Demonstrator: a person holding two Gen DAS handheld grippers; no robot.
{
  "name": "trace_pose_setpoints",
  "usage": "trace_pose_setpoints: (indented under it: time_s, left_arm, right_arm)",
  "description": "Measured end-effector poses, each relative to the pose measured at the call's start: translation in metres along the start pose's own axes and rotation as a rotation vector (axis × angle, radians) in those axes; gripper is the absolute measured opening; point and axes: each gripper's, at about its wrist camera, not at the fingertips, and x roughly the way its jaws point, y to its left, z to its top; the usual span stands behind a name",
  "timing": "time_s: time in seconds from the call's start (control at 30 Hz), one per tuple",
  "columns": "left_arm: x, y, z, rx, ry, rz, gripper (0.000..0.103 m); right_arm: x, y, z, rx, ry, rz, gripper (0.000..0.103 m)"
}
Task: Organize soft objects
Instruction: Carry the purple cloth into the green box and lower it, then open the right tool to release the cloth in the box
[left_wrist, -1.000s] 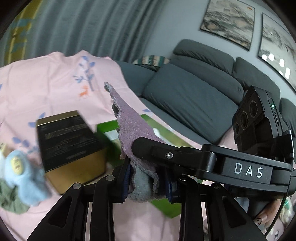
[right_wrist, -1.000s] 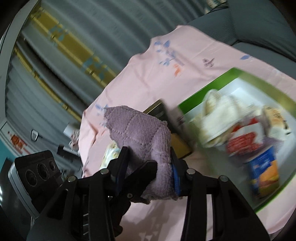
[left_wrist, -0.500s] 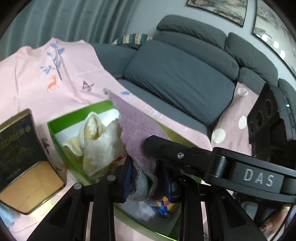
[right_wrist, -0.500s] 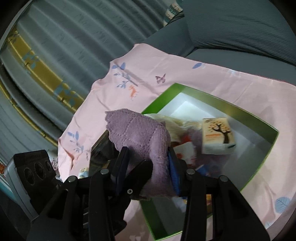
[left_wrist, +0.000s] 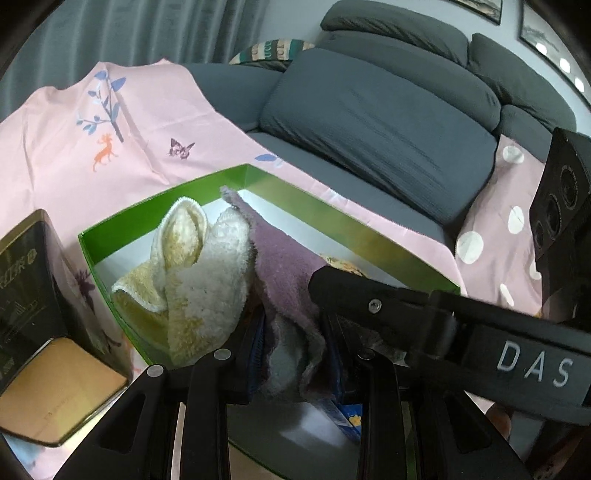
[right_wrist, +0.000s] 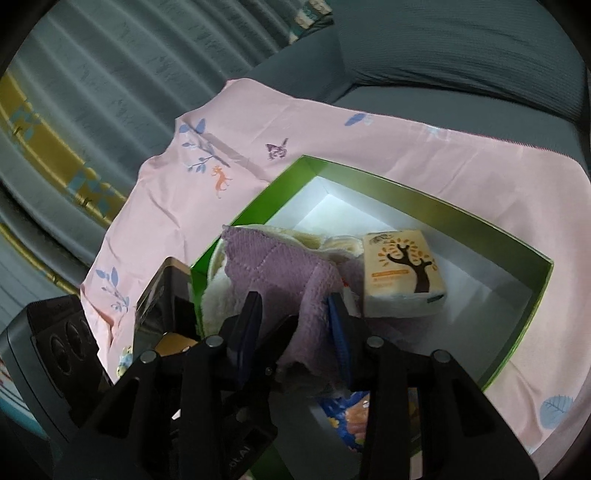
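While both grippers hang over the green box (right_wrist: 491, 236), left gripper (left_wrist: 295, 354) stays pinched on purple cloth (left_wrist: 284, 258); right gripper (right_wrist: 295, 325) closing w/ cloth between. Step: placing. Next, prob. lower near yellow towel (left_wrist: 192, 280), release.

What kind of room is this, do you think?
Most likely a home living room: a grey sofa with thick back cushions, framed pictures on the wall above it, and long curtains to one side.

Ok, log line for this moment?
left gripper: shut on purple cloth | right gripper: closing on purple cloth | over green box
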Motion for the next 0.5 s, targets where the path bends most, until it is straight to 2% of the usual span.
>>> trace_pose_setpoints:
  time_s: [0.17,0.5]
  left_arm:
    - [0.007,-0.007,0.002,0.027,0.008,0.037,0.031]
    - [0.013,-0.009,0.003,0.008,0.007,0.03,0.032]
  right_arm:
    - [-0.007,-0.004,0.0,0.007,-0.024,-0.026,0.038]
    - [-0.024,-0.022,0.005,0.041,-0.091,-0.102,0.038]
